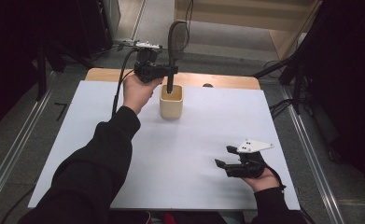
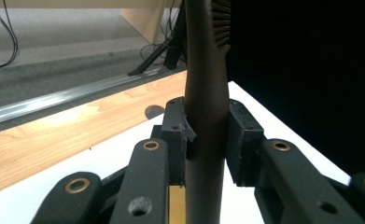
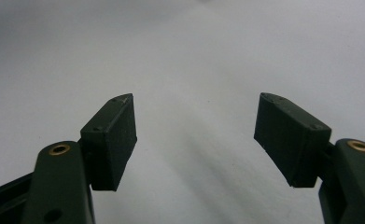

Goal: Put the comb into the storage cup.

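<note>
one hairbrush [image 1: 173,44] upright between left gripper [image 1: 170,71] fingers [image 2: 175,135]

Brown brush [image 1: 175,37], cream cup [image 1: 171,106] (white sheet [image 1: 194,154] beneath).

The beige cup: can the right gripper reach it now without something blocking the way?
Probably yes. Bare white table lies between the open right gripper and the beige cup; only the brush stands in it.
</note>
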